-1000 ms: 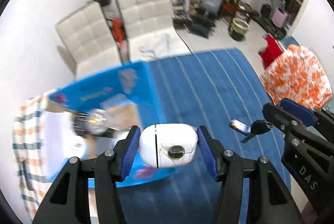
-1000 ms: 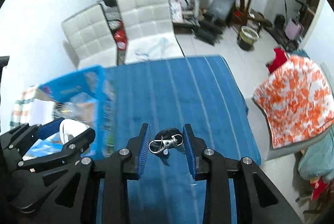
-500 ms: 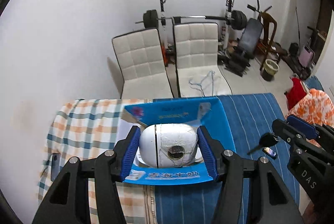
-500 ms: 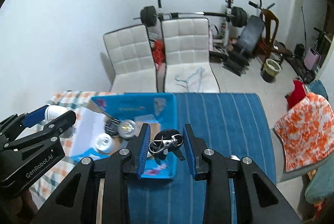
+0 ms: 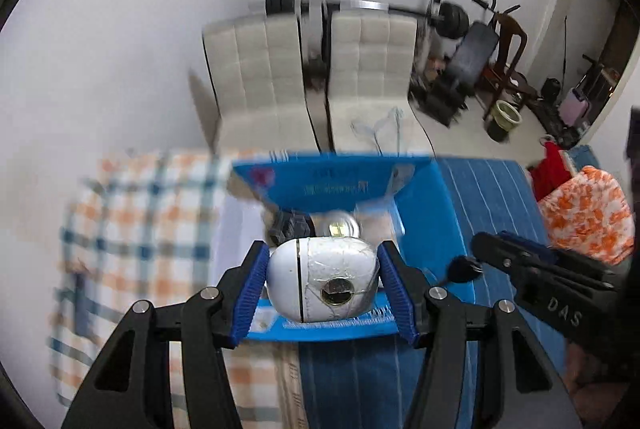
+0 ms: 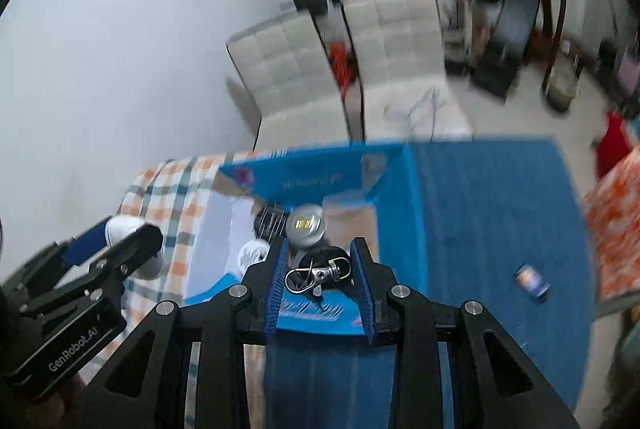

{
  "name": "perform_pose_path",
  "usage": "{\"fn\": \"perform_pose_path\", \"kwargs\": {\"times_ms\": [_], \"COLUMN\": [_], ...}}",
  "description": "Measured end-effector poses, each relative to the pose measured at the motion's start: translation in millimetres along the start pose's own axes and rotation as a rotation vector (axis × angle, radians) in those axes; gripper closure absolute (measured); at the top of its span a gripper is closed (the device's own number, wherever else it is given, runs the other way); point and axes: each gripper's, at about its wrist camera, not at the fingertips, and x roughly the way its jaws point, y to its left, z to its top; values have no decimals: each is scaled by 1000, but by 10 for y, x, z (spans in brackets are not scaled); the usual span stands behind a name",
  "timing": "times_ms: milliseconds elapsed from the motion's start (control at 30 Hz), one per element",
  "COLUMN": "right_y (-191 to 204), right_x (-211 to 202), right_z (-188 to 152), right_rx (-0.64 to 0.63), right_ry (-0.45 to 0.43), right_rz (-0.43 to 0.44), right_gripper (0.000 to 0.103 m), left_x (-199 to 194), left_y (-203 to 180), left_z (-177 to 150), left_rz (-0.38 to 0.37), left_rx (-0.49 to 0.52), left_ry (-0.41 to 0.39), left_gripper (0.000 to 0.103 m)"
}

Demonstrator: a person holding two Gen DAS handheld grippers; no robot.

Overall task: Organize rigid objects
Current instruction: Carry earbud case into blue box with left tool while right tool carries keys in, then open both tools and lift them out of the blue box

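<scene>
Blue box (image 5: 420, 197) now under both grippers' loads.

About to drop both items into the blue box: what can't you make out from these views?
- Blue box floor, left wrist view: mostly hidden behind the white case.
- Box contents, right wrist view: motion-blurred; the key fob covers part.
- Small item on the blue cloth: blurred, unidentifiable.
- Box lettering: unreadable in both views.

Glossy white plastic case (image 5: 322, 279), shiny metal clasp (image 6: 320, 274)
</scene>
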Motion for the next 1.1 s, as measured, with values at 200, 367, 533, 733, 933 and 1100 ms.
{"fn": "perform_pose_path", "kwargs": {"times_ms": [200,367,533,733,933,1100], "right_y": [-224,-330,-347,-377,-407,-375], "right_x": [945,1569,1927,2063,2042,1865], "right_z": [-153,-336,-465,-550,-523,-473], "right_rx": [68,82,30,-39,-57,-73], "right_ry": [171,298,371,394,375,325], "right_rz": [-8,-54,-118,-233,-281,-280], "right_gripper": [69,69,68,68,66,13], "left_x": [852,1453,1730,1821,1710,1471], "left_y": [307,272,224,163,124,119], "left_z": [-212,-463,-600,-614,-589,-528], "left_rz": [-71,-70,-38,-1,34,56], "left_rx": [-92,-74,-55,-34,-17,-23], "left_ry": [193,327,366,385,374,333], "left_gripper": [49,49,49,49,47,13]}}
